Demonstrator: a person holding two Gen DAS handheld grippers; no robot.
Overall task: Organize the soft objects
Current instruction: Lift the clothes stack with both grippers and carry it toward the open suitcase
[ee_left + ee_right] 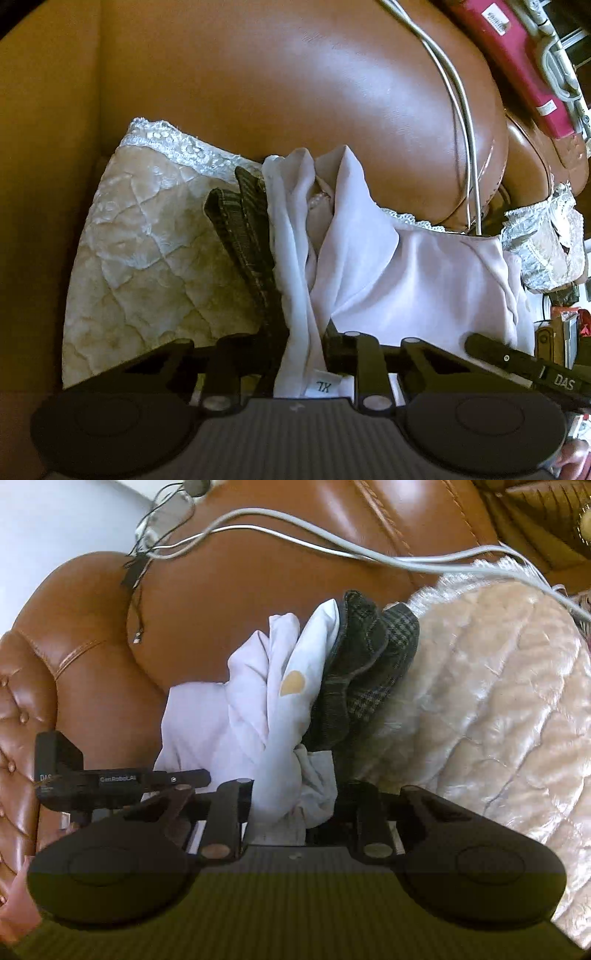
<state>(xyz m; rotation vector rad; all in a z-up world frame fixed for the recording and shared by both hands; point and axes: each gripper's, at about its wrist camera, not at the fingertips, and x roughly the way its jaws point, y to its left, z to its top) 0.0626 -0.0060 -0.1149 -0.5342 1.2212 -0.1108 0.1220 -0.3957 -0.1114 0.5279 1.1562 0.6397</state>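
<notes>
A pale white garment [388, 280] with an "XL" tag lies bunched on a brown leather sofa [295, 92]. A dark plaid garment [243, 236] is folded against its left side. My left gripper [304, 343] is shut on a hanging fold of the white garment. In the right wrist view the same white garment [258, 701] twists up from my right gripper [295, 797], which is shut on its lower bunch. The plaid garment [365, 664] sits to its right. The left gripper's black body [122, 779] shows close at the left.
A cream quilted cover with lace trim [140, 258] [498, 701] drapes the seat. Grey cables [458, 122] [295, 535] run over the sofa back [221, 609]. The tufted sofa arm [18, 720] stands at the left. A red object [517, 55] lies beyond the sofa.
</notes>
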